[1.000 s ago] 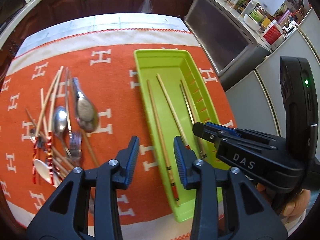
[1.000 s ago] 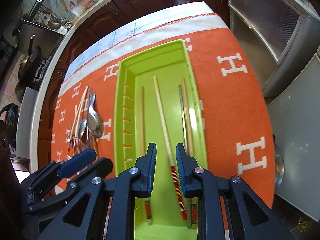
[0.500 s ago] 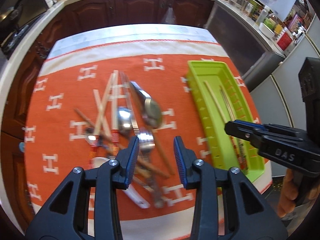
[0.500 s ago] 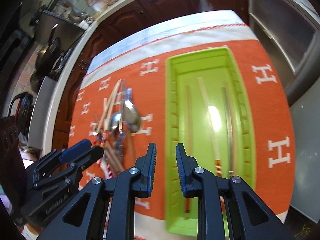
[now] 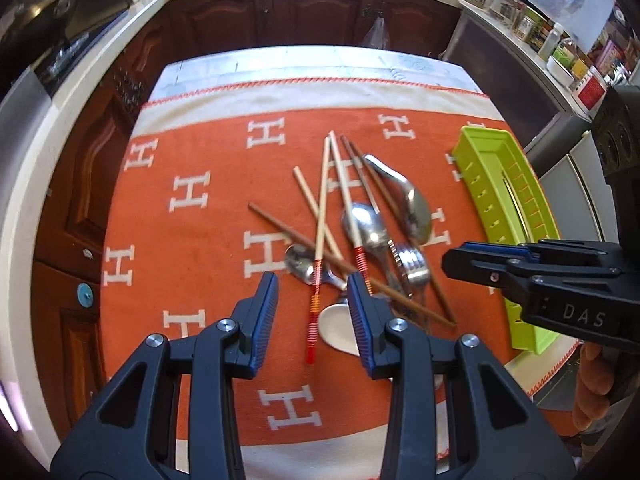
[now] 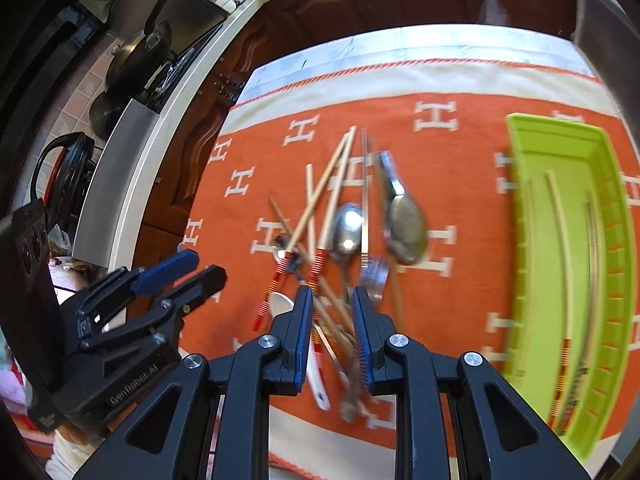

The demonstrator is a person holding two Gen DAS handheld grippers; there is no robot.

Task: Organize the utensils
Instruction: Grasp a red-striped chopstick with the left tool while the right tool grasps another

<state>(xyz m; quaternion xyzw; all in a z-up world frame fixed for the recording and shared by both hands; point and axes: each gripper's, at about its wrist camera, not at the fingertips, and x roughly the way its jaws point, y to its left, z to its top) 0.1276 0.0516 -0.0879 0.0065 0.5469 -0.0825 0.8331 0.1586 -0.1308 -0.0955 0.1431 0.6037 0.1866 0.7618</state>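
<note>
A pile of utensils lies mid-cloth: pale chopsticks with red-striped ends [image 5: 320,216] [image 6: 320,216], dark wooden chopsticks [image 5: 304,238], metal spoons [image 5: 366,226] [image 6: 404,228], a fork [image 5: 412,266] and a white spoon [image 5: 338,326]. The green tray [image 5: 486,186] [image 6: 532,216] at the right holds several chopsticks [image 6: 560,248]. My left gripper [image 5: 313,300] is open and empty above the near end of the pile. My right gripper [image 6: 331,312] is open and empty over the same pile, and shows in the left wrist view [image 5: 472,260].
An orange cloth with white H marks [image 5: 192,192] covers the table. Dark cabinets [image 5: 320,12] stand behind. A stove with pans [image 6: 140,52] is at the left, a cluttered counter [image 5: 560,40] at the right. The table's near edge lies under the grippers.
Both grippers have swung left, from over the green tray to over the loose utensil pile. The right gripper's jaws have widened a little. The tray now sits at the right edge of both views.
</note>
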